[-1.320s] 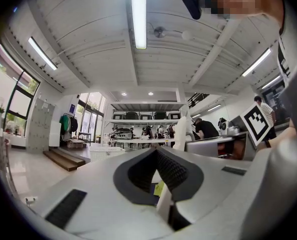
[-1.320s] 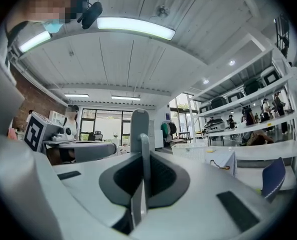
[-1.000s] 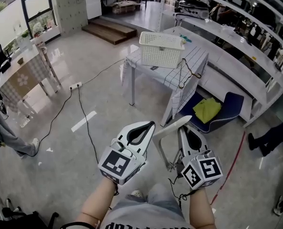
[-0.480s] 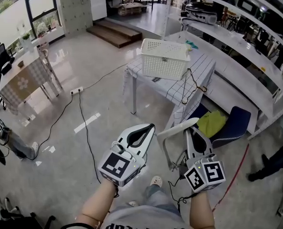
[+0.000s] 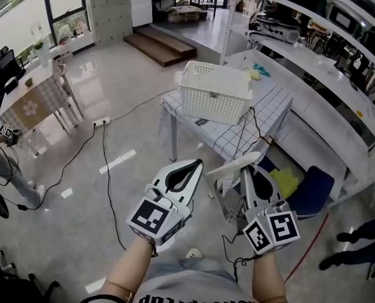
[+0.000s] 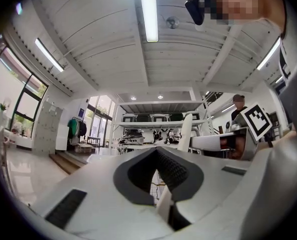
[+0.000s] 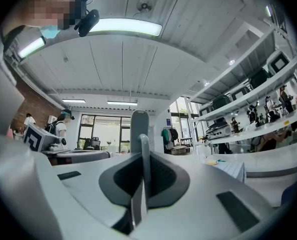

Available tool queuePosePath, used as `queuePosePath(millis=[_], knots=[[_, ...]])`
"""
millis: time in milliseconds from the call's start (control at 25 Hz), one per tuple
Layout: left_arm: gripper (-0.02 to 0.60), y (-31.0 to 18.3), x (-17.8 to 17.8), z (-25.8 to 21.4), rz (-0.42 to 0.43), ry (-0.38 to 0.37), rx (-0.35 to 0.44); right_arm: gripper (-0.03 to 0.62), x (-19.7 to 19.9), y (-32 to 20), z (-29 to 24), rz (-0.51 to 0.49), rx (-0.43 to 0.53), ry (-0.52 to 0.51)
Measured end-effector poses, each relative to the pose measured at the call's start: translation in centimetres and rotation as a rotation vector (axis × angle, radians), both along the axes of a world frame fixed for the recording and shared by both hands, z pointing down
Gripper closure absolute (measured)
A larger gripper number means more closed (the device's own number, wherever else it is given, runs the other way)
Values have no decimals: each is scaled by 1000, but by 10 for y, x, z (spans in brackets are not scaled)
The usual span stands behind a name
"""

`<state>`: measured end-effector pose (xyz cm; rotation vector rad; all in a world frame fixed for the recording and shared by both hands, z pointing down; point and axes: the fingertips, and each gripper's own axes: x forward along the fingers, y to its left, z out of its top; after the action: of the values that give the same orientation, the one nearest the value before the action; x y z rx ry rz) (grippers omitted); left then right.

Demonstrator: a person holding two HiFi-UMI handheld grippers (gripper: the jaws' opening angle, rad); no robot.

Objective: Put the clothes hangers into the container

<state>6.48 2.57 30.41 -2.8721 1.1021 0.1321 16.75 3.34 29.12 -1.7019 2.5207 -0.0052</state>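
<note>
A white plastic clothes hanger (image 5: 233, 165) sticks out to the left of my right gripper (image 5: 247, 172), which is shut on it; the same hanger (image 7: 140, 129) stands upright between the jaws in the right gripper view. My left gripper (image 5: 194, 165) is beside it on the left, shut, with nothing seen in it; its tips (image 6: 158, 151) meet in the left gripper view. Both grippers point roughly level at a white perforated basket (image 5: 214, 92), which stands ahead on a table with a checked cloth (image 5: 263, 128). A thin dark wire hanger (image 5: 253, 117) hangs at the table's near edge.
A blue cushion (image 5: 312, 193) and a yellow-green cloth (image 5: 288, 180) lie on the floor by the table. A black cable (image 5: 105, 169) runs from a power strip (image 5: 100, 122). White shelves (image 5: 326, 74) line the right side. A small table (image 5: 33, 103) stands at the left.
The table and basket have come closer and lower in the head view as both grippers moved forward together. The hanger stays in the right gripper.
</note>
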Motion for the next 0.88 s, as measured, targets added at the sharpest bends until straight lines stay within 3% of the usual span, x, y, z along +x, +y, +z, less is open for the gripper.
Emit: queuePosePath(millis=[320,480,680,800,880], knots=[[570,-39,19,10,-14,-22,-30,585,23,-43,3,-12,-2,-33],[571,-65,21,10,9,-20,4,585,27,-63,3,10,-2,-39],[571,-103,14,13,50,-18,-41,585,26,-97,-1,63,5,-42],[571,-133,2,11,67,-18,-6,585,20,-121,-3,96,11,-48],[571,-151,-5,13,82,-21,-25,585,14,-136,-6,117,17,-47]])
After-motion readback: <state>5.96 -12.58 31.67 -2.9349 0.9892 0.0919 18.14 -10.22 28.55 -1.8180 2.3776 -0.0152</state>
